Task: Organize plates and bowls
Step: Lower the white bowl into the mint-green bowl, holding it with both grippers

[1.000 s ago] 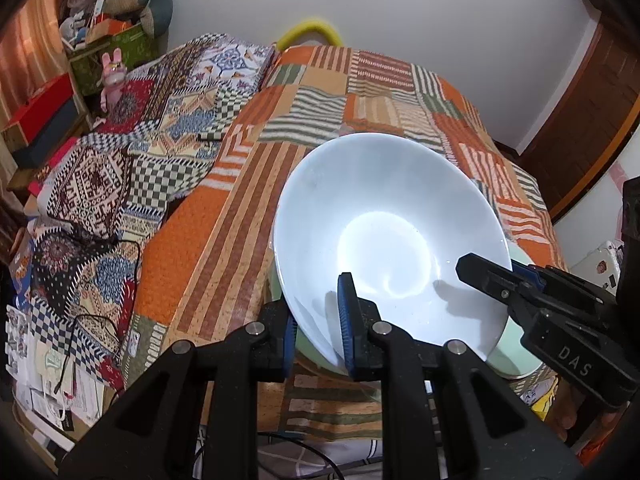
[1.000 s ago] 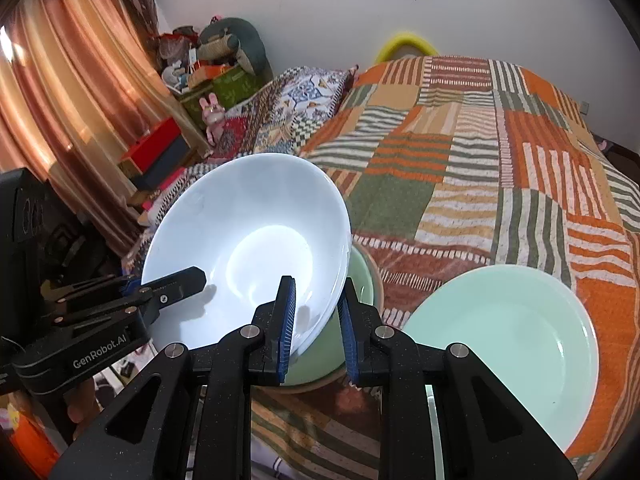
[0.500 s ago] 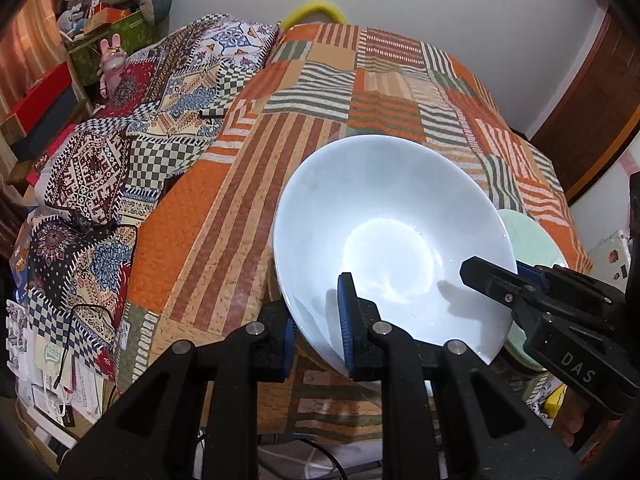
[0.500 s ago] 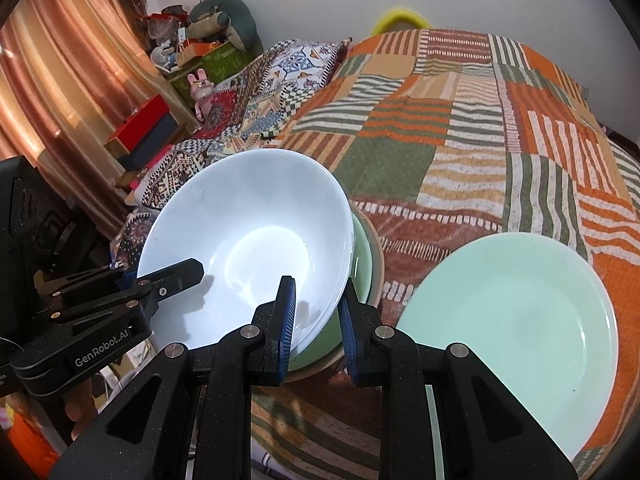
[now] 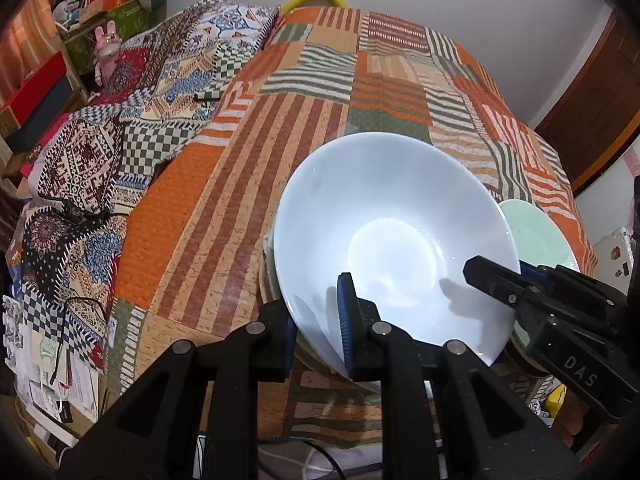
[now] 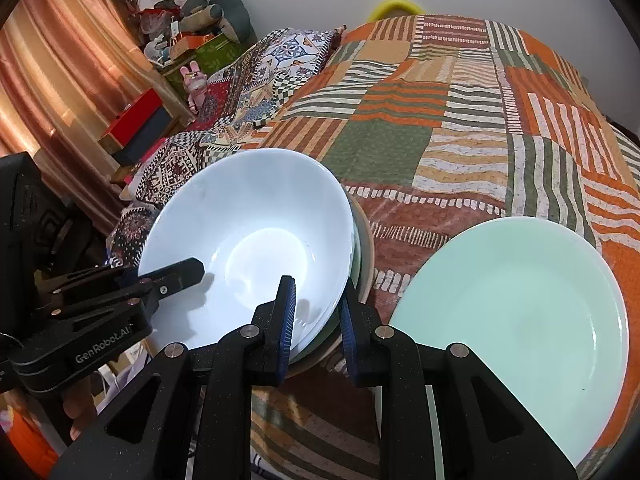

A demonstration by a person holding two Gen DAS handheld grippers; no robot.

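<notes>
Since the earlier frames: large white glazed bowl lowered from a raised tilt toward the stack beneath it, its near-right rim now close over the green bowl that sits in a tan bowl. Left item: patterned quilts heaped on the bed's left side, not involved. Centre item: orange striped patchwork bedspread, the soft surface bearing all the crockery. Left gripper: jaws narrowed to a slim gap, clamped on the white bowl's near-left rim, one blue pad inside and one outside. Right gripper: likewise nearly closed; whether it pinches the white rim alone or the nested rims together cannot be told. Probable reason for the two-sided hold: a wide, smooth bowl stays level and controlled when gripped at opposite rim points for nesting. Orientation: the bowl's opening faces up and away from the holder, slightly tipped; being round, it has no long axis, and the line between the two grips runs left to right. Right item: pale green round plate lying flat at the bed's near right, just beside the stack, apparently awaiting sorting.
</notes>
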